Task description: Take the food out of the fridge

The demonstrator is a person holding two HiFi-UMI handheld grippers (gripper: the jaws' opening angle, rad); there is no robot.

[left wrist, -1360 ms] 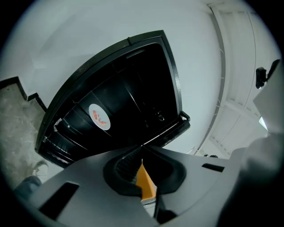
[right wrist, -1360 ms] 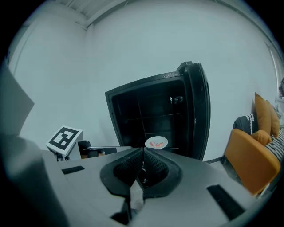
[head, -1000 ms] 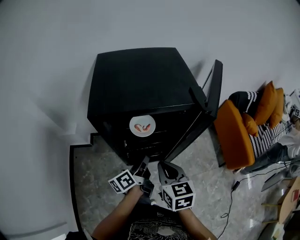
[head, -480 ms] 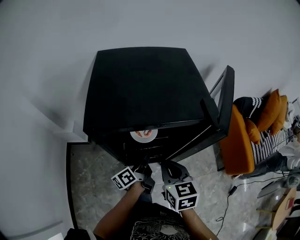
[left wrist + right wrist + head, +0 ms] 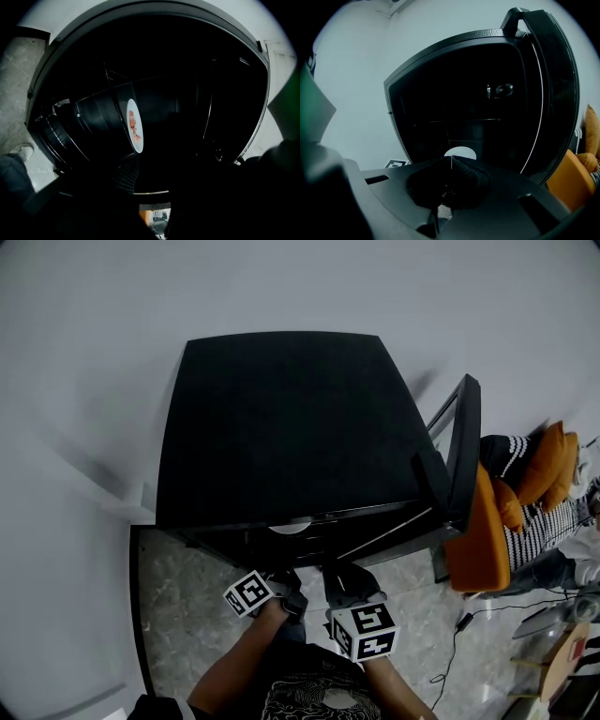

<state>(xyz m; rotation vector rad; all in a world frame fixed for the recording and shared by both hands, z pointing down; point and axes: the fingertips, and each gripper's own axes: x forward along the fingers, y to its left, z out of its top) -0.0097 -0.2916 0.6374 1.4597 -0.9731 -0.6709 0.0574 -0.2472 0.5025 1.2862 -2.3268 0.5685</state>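
A white plate with reddish food [image 5: 133, 124] rests on a shelf inside the open black fridge [image 5: 281, 418]. In the head view only a sliver of the plate [image 5: 292, 526] shows under the fridge's top edge. My left gripper [image 5: 157, 180] points into the dark interior just short of the plate. Its jaws are opening, and nothing is between them. My right gripper [image 5: 452, 165] is shut and empty, and the plate [image 5: 460, 152] shows just beyond its tips. Both grippers, left [image 5: 286, 579] and right [image 5: 342, 573], sit side by side at the fridge's opening.
The fridge door [image 5: 459, 456] stands open on the right. Beyond it are an orange cushioned seat [image 5: 487, 540] and striped fabric [image 5: 525, 521]. A cable [image 5: 459, 624] runs over the marble floor [image 5: 178, 615]. A shoe [image 5: 21, 151] shows at the left.
The view has moved in over the fridge, so the plate is now mostly hidden under its top edge. Both grippers have come closer to the opening and sunk a little.
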